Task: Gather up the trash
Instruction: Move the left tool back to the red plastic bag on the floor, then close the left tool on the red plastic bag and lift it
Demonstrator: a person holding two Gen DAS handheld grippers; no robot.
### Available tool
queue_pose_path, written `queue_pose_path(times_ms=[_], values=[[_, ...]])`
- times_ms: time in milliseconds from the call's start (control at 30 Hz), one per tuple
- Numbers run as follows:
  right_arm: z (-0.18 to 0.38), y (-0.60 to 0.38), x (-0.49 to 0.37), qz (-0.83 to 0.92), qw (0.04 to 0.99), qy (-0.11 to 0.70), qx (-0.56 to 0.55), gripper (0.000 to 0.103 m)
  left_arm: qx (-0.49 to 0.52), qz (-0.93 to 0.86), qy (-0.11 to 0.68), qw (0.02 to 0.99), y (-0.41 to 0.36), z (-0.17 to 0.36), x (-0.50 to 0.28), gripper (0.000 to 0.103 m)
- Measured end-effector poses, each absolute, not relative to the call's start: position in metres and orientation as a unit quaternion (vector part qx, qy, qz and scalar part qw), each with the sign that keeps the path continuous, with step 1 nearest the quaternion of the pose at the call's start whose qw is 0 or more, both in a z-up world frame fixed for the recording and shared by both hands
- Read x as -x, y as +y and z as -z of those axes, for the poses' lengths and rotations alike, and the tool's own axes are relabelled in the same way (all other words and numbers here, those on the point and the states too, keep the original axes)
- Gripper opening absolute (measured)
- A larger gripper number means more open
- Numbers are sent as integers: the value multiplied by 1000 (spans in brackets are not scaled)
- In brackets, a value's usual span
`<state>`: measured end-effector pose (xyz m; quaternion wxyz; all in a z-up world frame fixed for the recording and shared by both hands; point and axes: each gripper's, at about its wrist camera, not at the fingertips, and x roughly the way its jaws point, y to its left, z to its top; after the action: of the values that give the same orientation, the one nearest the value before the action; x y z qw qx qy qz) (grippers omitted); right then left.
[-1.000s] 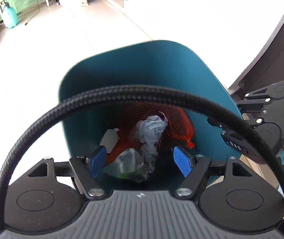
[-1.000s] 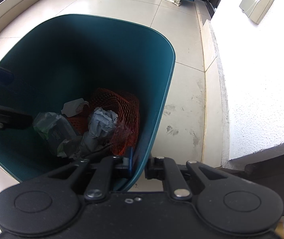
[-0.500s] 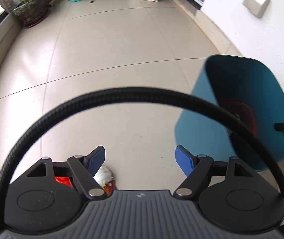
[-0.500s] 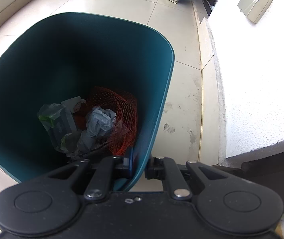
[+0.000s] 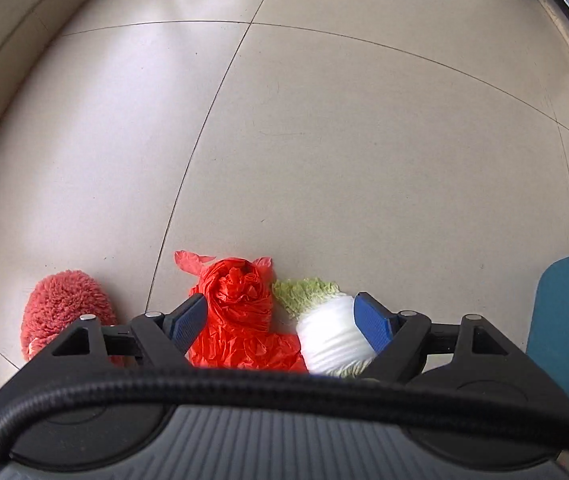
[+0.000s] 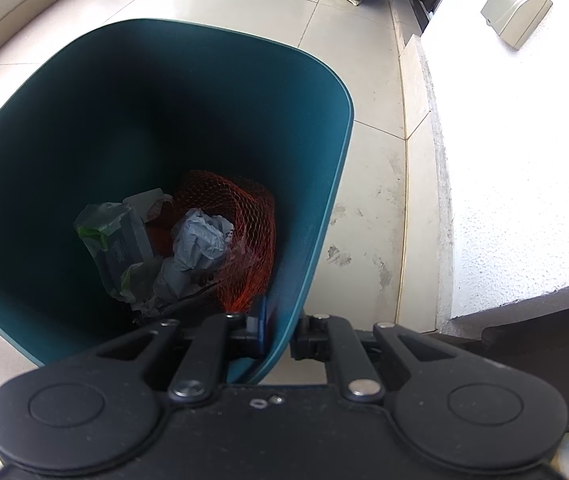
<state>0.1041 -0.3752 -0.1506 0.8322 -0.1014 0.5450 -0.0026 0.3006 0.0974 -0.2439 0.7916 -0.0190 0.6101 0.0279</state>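
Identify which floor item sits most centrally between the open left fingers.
The red bag, crumpled, lies between the left gripper fingers. The cabbage is against the right-hand finger; the fuzzy slipper lies outside.

A crumpled plastic bag (image 5: 240, 312) lies on the floor (image 5: 324, 140), with a cabbage piece (image 5: 324, 320) touching its right side and a fuzzy slipper (image 5: 60, 304) to its left. In the bin (image 6: 84, 100) lie a mesh bag (image 6: 244, 232), crumpled paper (image 6: 200, 240) and a wrapper (image 6: 120, 240).
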Motion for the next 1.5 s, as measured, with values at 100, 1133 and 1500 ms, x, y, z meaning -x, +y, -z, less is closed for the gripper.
queue_pose_path(times_ms=[100, 1133, 1500], values=[[152, -372, -107, 5, 828, 550, 113, 11, 10, -42, 612, 789, 106, 270, -305, 80], [160, -371, -110, 14, 825, 552, 119, 12, -9, -95, 662, 744, 120, 275, -278, 63], [150, -377, -105, 9, 834, 543, 96, 10, -14, -24, 629, 777, 58, 167, -256, 63]])
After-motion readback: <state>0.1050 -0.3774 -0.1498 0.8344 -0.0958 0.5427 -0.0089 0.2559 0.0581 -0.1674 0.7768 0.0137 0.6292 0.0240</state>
